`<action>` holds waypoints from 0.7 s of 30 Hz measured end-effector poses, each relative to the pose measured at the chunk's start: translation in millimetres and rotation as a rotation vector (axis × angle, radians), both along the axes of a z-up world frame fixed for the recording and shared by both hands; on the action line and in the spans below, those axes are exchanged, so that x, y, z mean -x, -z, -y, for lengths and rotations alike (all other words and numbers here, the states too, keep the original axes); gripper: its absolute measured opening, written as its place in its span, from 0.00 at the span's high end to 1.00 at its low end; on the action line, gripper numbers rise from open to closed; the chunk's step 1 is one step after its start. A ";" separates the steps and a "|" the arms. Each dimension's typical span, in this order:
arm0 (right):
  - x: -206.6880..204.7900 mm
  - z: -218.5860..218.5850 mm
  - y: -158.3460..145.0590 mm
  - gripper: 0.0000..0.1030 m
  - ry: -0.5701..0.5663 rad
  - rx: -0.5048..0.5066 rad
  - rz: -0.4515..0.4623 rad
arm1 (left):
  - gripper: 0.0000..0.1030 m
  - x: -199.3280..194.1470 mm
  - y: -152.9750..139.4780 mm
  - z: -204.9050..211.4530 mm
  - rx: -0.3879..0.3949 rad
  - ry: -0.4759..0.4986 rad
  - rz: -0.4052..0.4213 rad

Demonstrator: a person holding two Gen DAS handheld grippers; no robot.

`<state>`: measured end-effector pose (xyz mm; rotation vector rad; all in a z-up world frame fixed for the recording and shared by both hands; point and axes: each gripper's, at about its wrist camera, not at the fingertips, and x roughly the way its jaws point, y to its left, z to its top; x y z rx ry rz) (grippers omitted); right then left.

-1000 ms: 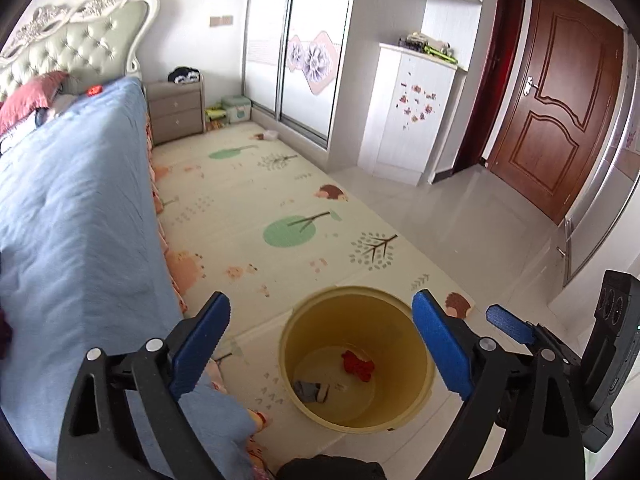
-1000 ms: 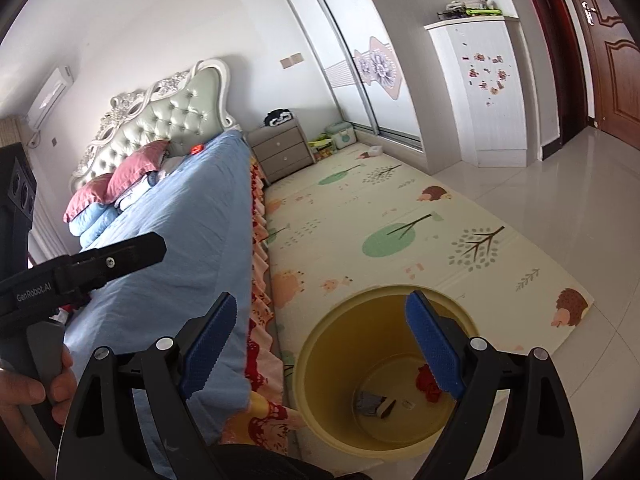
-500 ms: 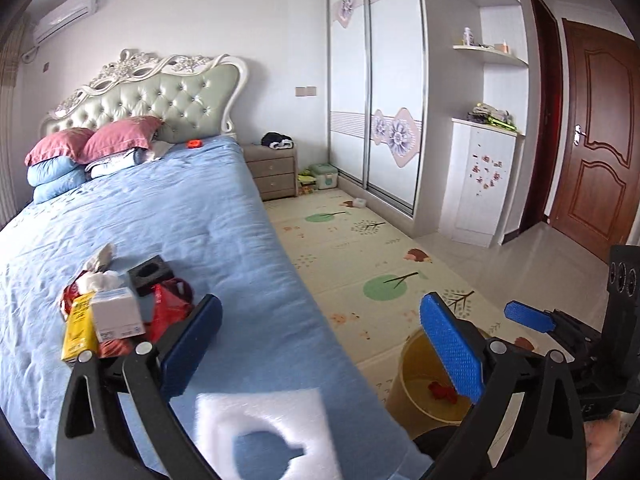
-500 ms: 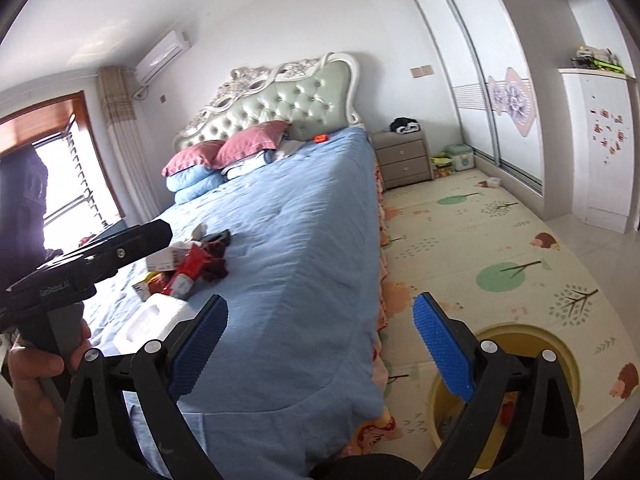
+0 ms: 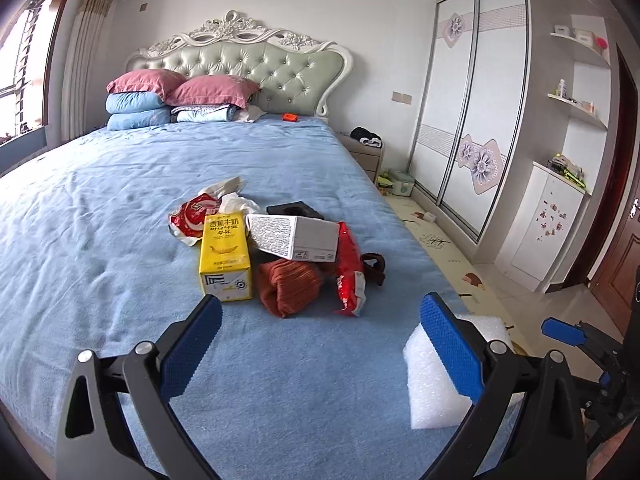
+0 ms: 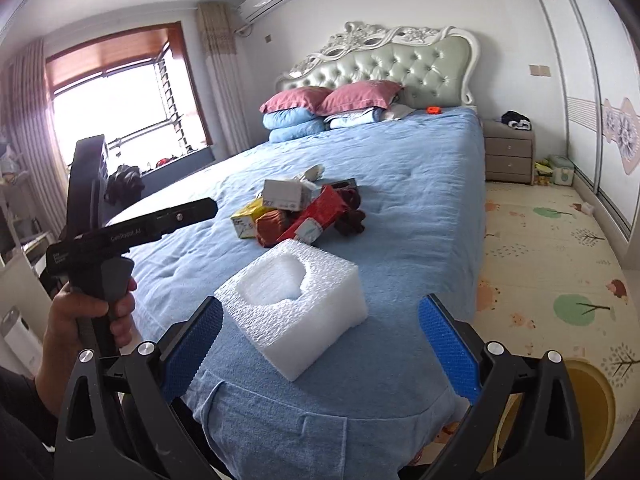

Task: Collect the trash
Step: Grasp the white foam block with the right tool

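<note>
Left gripper (image 5: 320,344) jaws wide, nothing between them; right gripper (image 6: 320,344) jaws opening, empty, white foam block (image 6: 296,304) on blue bed (image 6: 420,200) just ahead; trash pile beyond it: yellow milk carton (image 5: 226,256), white box (image 5: 296,236), red wrapper (image 5: 350,272); yellow bin (image 6: 588,400) on floor beside bed.

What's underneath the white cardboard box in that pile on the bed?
The white cardboard box rests tilted on a rust-red cloth bundle and leans on the yellow milk carton. A dark patch shows below it; what else it covers is hidden.
</note>
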<state>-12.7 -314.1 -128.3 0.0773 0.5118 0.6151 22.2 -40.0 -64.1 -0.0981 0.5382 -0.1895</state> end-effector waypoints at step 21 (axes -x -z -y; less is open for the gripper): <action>-48.9 -29.5 26.1 0.08 -0.373 0.239 0.002 | 0.04 -16.9 15.4 28.0 -0.028 0.050 -0.057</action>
